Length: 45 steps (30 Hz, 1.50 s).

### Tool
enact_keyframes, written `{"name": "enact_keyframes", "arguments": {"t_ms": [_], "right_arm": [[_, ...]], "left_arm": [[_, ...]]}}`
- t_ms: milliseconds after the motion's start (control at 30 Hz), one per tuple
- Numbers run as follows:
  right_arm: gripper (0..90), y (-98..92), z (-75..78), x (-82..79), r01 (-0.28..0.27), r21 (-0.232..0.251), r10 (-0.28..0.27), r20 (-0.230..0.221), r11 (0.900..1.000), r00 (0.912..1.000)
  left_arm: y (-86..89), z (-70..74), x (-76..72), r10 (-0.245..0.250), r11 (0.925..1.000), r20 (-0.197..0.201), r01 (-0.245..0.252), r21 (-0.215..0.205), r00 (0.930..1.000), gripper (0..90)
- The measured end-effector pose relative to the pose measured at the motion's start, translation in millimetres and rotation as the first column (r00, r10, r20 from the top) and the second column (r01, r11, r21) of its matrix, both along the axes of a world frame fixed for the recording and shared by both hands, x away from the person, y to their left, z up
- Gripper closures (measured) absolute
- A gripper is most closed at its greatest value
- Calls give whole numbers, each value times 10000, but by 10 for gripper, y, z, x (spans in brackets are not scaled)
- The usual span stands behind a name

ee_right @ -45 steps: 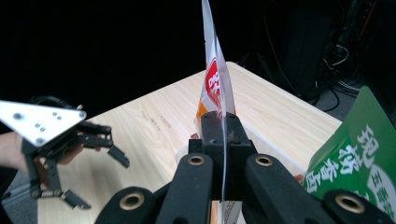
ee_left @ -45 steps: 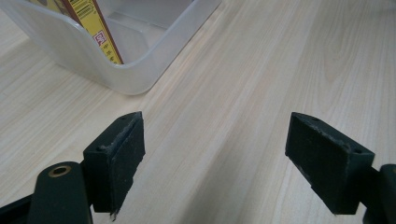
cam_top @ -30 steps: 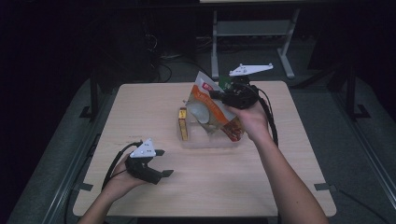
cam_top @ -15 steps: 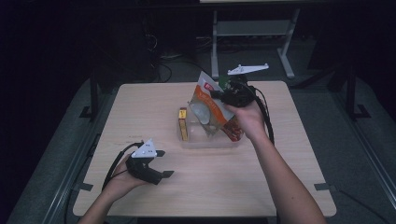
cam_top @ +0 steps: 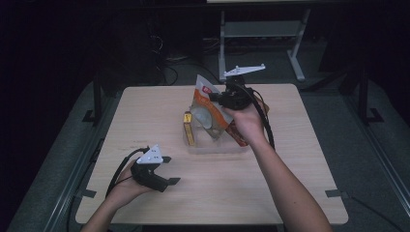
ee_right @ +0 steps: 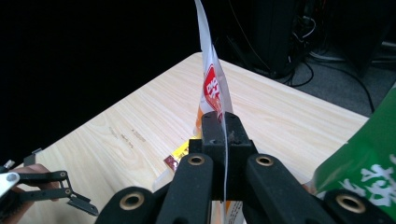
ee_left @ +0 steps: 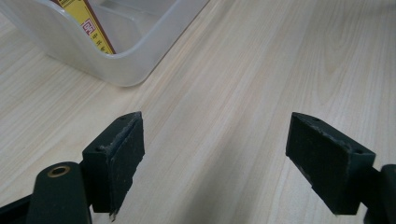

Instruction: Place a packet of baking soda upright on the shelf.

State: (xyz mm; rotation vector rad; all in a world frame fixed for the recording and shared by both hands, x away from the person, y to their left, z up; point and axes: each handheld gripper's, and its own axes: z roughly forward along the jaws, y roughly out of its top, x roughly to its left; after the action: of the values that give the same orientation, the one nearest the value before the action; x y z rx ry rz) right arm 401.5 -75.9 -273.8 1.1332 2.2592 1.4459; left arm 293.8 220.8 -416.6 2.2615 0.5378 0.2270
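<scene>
Orange-white snack bag [cam_top: 209, 108], upright, glossy, thin-edged

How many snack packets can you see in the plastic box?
3: an orange bag pinched upright by the right claw, a yellow packet standing at the box's left end, and a green bag beside it. More may be hidden.

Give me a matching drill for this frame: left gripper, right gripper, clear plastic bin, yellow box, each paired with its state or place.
Things:
1. left gripper
2. right gripper
3. clear plastic bin
4. yellow box

States:
A. stands on edge inside the bin
B. jaws wide apart, low over the wooden table, nothing between them
C. sits mid-table, holding packets
D. clamped on the top edge of the orange-and-white snack bag

Pairs: 1-B, 2-D, 3-C, 4-A
</scene>
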Motion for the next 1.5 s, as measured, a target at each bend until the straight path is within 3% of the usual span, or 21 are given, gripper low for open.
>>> {"name": "enact_keyframes", "arguments": {"t_ms": [200, 700, 867, 1000, 1167, 1200, 1233, 1267, 1500], "right_arm": [[900, 51, -58, 36, 371, -566, -380, -135, 9977, 9992], [896, 55, -370, 169, 763, -871, -819, -621, 9933, 9947], [877, 69, -475, 211, 645, -966, -729, -858, 9932, 9936], [805, 75, -485, 216, 633, -917, -706, -781, 9938, 9944], [601, 13, -417, 170, 398, -850, -454, -648, 9956, 9969], [601, 13, -417, 170, 398, -850, -454, -648, 9956, 9969], [499, -25, -386, 129, 254, -765, -299, -583, 9967, 9978], [465, -42, -371, 105, 225, -807, -270, -560, 9965, 9981], [317, -186, -377, -85, -170, -854, 144, -305, 9962, 9994]], "left_arm": [[-12, -7, -8, -57, 10000, -41, 57, 51, 10000, 188], [-42, -44, -12, -233, 9993, -73, 235, 302, 9997, 183], [-52, -53, -18, -311, 9987, -82, 314, 404, 9995, 182], [-66, -68, -22, -388, 9983, -119, 392, 423, 9992, 179], [-68, -74, -17, -437, 9980, -14, 437, 464, 9990, 175], [-68, -74, -17, -437, 9980, -14, 437, 464, 9990, 175], [-68, -77, -14, -433, 9980, -17, 434, 452, 9991, 174], [-70, -79, -11, -436, 9979, -41, 437, 483, 9990, 173], [-90, -85, -26, -556, 9966, -13, 555, 615, 9985, 167]]}}
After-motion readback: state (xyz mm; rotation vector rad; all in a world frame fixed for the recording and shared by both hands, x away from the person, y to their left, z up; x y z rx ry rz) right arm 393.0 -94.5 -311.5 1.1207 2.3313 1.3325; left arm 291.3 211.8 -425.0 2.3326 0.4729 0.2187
